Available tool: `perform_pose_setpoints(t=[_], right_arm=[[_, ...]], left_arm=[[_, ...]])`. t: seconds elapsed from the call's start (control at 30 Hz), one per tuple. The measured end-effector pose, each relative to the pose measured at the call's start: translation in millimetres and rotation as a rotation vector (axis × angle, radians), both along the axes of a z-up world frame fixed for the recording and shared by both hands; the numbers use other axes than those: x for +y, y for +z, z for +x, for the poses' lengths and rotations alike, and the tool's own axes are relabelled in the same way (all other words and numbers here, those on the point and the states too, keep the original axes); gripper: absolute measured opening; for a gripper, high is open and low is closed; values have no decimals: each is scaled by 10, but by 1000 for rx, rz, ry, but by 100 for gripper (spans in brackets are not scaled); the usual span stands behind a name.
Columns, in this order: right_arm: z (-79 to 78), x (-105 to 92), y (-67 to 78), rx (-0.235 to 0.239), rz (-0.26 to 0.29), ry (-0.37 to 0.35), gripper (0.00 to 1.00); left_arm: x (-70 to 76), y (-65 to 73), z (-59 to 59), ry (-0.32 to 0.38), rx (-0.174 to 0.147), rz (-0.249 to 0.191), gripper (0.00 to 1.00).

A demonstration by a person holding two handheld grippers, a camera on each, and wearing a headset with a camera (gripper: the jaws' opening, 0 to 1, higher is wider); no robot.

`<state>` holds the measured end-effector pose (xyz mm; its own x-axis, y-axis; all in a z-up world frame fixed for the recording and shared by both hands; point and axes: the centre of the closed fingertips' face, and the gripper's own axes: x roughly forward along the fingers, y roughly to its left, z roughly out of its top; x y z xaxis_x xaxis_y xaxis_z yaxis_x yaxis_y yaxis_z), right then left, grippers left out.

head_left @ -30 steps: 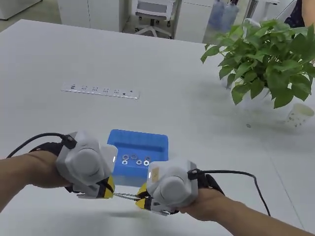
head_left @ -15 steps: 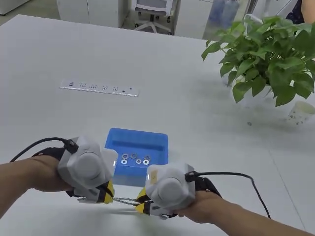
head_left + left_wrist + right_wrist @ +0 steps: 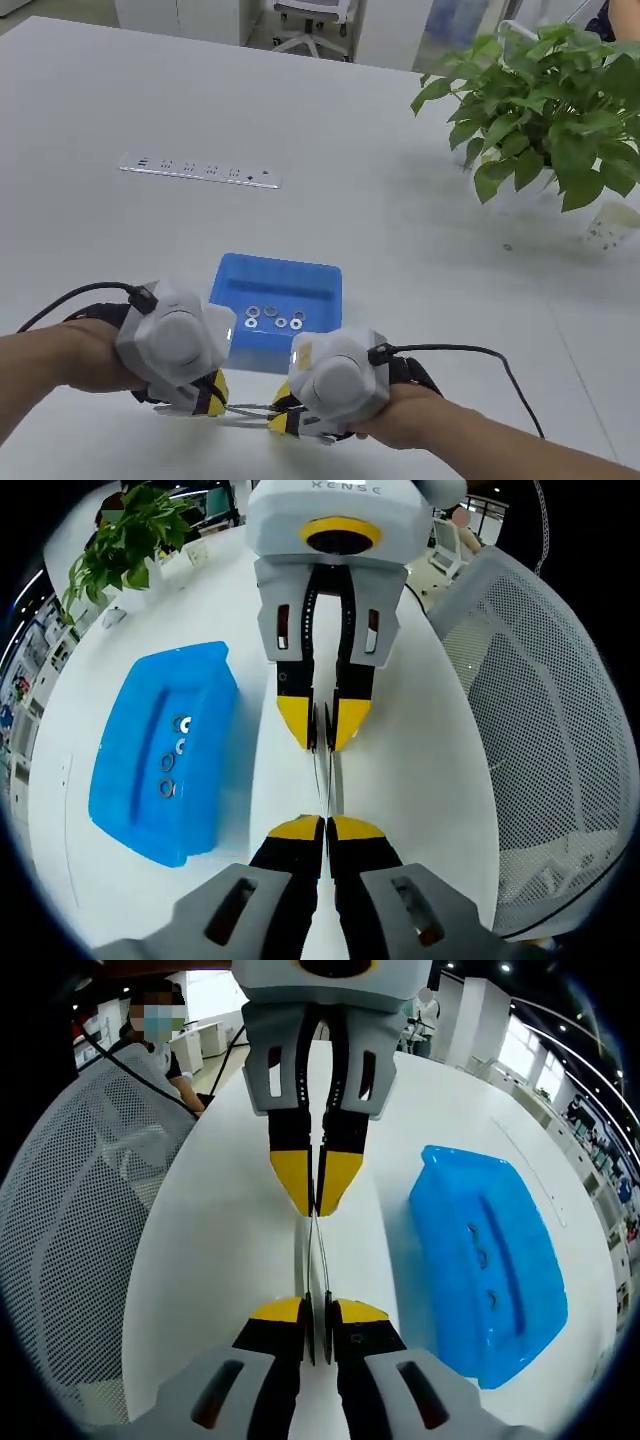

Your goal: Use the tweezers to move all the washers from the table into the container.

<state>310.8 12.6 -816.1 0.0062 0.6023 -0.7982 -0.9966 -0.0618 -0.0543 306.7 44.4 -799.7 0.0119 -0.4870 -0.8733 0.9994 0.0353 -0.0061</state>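
Currently I have both grippers low over the near edge of the desk [image 3: 400,200], facing each other tip to tip. The left gripper [image 3: 218,398] is closed on one end of the tweezers [image 3: 250,410], and the right gripper [image 3: 281,418] is closed on the other end, so the thin metal tool spans the short gap between the yellow fingertips. In the left gripper view I look along my own shut jaws at the tweezers and at the right gripper pointing back at me. The right gripper view shows the same thing mirrored.

The blue container [image 3: 277,282] sits on the desk just beyond the grippers, toward the middle of the near edge. Several washers [image 3: 272,318] lie inside it on its floor, close together in a loose cluster. In the gripper views they read as a short line along the container's recessed bottom.

Farther back, toward the far left, a white power strip [image 3: 200,171] lies flat on the desk. A leafy green plant [image 3: 545,115] stands near the far right corner, with a small paper cup [image 3: 610,228] beside it at the right edge. A mesh chair back [image 3: 540,730] stands off the near edge of the desk.
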Motion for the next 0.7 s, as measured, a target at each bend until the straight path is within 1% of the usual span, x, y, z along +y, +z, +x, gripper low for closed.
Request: perform_pose_setpoints(t=[0.2, 0.5, 0.63, 0.7], right_arm=[[-1, 13, -3, 8, 2, -2, 12], [-2, 8, -8, 21, 2, -12, 12], [-1, 10, -11, 22, 0, -16, 12], [-3, 12, -10, 18, -2, -14, 12]], left_arm=[[11, -25, 4, 1, 6, 0, 6], [24, -80, 19, -4, 5, 12, 6], [25, -93, 17, 6, 19, 13, 6], [31, -102, 25, 11, 19, 15, 6]])
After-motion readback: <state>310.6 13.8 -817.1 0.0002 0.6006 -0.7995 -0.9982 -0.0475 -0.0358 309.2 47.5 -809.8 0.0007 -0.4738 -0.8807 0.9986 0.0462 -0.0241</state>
